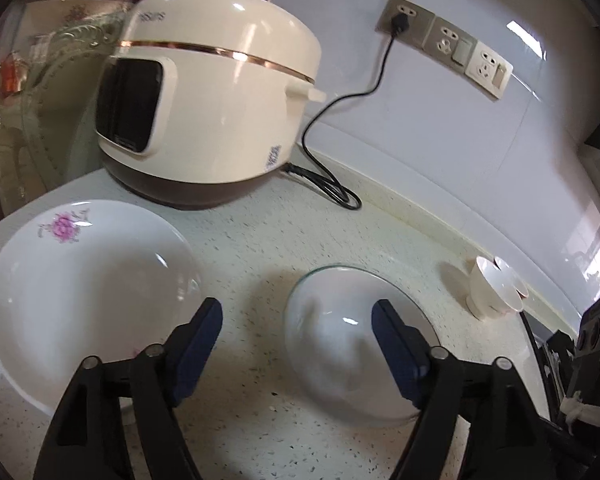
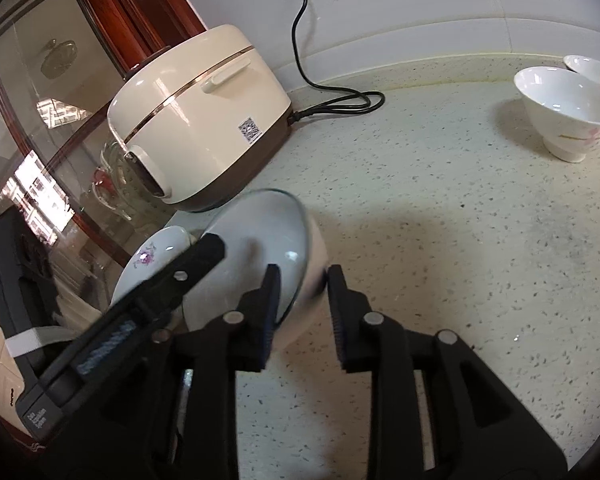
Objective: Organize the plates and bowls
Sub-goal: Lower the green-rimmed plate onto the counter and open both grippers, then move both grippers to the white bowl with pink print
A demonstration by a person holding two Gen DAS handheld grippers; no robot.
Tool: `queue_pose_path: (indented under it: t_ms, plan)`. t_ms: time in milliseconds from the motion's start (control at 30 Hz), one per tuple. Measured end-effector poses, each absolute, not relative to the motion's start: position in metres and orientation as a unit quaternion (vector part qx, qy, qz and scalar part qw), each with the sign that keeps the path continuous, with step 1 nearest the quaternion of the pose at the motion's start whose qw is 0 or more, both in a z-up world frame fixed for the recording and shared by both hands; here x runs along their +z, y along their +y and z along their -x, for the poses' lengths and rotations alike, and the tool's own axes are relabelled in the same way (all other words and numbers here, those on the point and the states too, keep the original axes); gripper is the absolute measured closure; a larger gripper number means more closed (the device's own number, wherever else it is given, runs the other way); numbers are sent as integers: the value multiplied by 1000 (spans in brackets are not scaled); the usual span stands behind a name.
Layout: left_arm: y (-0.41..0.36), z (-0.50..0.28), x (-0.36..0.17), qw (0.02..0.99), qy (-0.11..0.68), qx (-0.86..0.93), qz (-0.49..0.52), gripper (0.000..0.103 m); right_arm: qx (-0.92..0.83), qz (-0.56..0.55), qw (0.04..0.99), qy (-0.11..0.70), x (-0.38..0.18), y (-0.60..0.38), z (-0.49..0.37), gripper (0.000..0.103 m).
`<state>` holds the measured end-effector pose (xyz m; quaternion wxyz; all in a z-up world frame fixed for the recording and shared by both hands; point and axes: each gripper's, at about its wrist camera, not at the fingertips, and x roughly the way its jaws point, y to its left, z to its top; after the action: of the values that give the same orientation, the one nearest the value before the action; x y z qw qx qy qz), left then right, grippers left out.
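- Our left gripper (image 1: 298,322) has its fingers wide apart, and nothing is between them. One finger hangs over the flower plate (image 1: 88,280) and the other over the plain plate (image 1: 340,340).
- Our right gripper (image 2: 302,292) has its fingers a little apart. The near rim of the plain plate (image 2: 260,256) sits in the gap, but the pads do not seem to press on it, so we think it is let go.
- The plain plate looks tipped up on its side in the right view, so we should check that it lies flat before we move away.
- Both plates rest on the speckled surface (image 1: 260,240), just beside each other, in front of the rice cooker (image 1: 204,96).
- We think the next good move is to stack one plate on the other. We should grab a rim slowly and squeeze gently, because plates are smooth and can slip.
- Two small bowls (image 2: 568,112) wait well apart, near the wall. We should put them together after.
- We must keep clear of the black cord (image 1: 324,184).
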<state>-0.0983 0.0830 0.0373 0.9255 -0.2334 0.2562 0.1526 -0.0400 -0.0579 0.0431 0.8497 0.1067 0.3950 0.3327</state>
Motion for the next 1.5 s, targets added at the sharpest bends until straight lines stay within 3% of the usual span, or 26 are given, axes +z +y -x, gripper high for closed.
queue_pose_path:
  t_ms: [67, 167, 500, 867, 1167, 1333, 1400, 1500]
  plan:
    - [83, 97, 37, 924, 259, 153, 235, 23, 327, -116, 849, 399, 42, -62, 38, 58]
    - [83, 95, 37, 924, 260, 152, 236, 22, 324, -138, 846, 400, 42, -70, 34, 49]
    - [82, 98, 37, 924, 254, 153, 240, 22, 324, -145, 845, 400, 43, -72, 35, 45]
    - [77, 106, 43, 932, 237, 147, 230, 21, 314, -163, 849, 392, 44, -83, 32, 32]
    - [49, 136, 74, 966, 145, 101, 186, 20, 300, -206, 841, 400, 46, -113, 22, 26]
    - [-8, 140, 124, 992, 97, 9, 75, 10, 253, -158, 881, 366, 73, -162, 15, 23]
    - [-26, 120, 142, 991, 110, -25, 72, 1, 207, -136, 904, 349, 85, -187, 5, 22]
    - [-39, 76, 155, 983, 148, -42, 101, 0, 151, -151, 915, 343, 96, -225, -20, 20]
